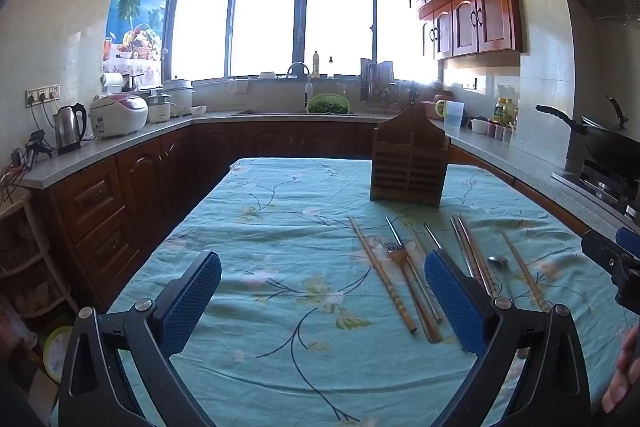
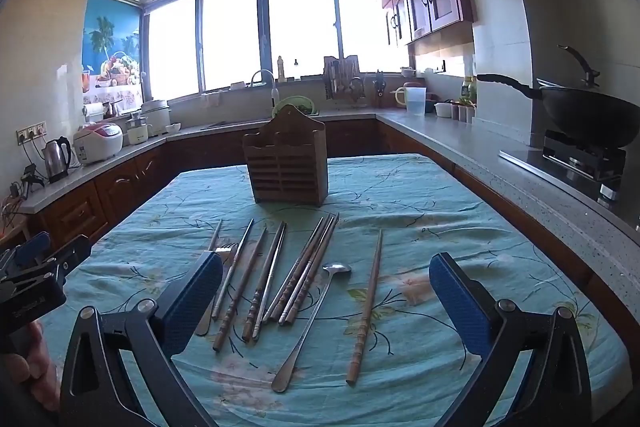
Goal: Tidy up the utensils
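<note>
A wooden utensil holder [image 1: 408, 163] stands upright on the table's far side; it also shows in the right wrist view [image 2: 287, 161]. Several chopsticks [image 2: 304, 275], a metal fork [image 2: 226, 251] and a metal spoon [image 2: 316, 319] lie in a row on the teal flowered tablecloth [image 2: 420, 219] in front of it. In the left wrist view the fork [image 1: 396, 253], a chopstick [image 1: 380, 275] and the spoon [image 1: 498, 261] lie to the right. My left gripper [image 1: 322, 287] is open and empty above the cloth. My right gripper [image 2: 326, 291] is open and empty above the utensils.
Counters run around the table, with a kettle [image 1: 70, 127], a rice cooker [image 1: 118, 115], a sink with a green basket [image 1: 328, 105], and a wok on the stove [image 2: 588, 115] at right. The right gripper's body [image 1: 616, 263] shows at the left view's edge.
</note>
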Tool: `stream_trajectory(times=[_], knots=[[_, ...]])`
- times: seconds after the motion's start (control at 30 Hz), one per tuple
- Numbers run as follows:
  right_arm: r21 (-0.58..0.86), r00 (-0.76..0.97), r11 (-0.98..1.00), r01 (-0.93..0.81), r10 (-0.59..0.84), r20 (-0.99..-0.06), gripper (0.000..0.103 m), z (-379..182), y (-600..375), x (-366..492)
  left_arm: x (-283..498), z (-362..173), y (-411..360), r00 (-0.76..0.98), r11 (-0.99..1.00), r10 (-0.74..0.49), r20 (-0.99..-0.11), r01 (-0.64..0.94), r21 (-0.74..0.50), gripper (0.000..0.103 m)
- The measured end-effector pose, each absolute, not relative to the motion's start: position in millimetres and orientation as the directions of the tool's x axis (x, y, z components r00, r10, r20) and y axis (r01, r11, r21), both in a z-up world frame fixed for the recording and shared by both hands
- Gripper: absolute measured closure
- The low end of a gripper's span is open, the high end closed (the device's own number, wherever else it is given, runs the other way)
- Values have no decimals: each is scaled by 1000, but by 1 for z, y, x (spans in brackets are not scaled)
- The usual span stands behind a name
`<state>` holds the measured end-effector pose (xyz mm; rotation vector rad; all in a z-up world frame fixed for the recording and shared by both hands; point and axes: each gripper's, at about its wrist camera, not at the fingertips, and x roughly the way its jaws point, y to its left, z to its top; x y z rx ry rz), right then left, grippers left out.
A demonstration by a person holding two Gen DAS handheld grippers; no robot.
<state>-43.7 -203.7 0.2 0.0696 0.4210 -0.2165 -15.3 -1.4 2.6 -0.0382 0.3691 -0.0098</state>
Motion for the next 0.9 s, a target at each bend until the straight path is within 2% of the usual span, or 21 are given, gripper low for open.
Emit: stream_trajectory(times=[0.47,0.9], knots=[[25,891,974,223,-193,-412,0,2,-201,-44,2,1,-4,931,999,-20,-364,5,-40,1],[34,894,974,224,-191,-405,0,0,-202,-46,-14,2,0,930,999,-20,-367,5,-42,1]])
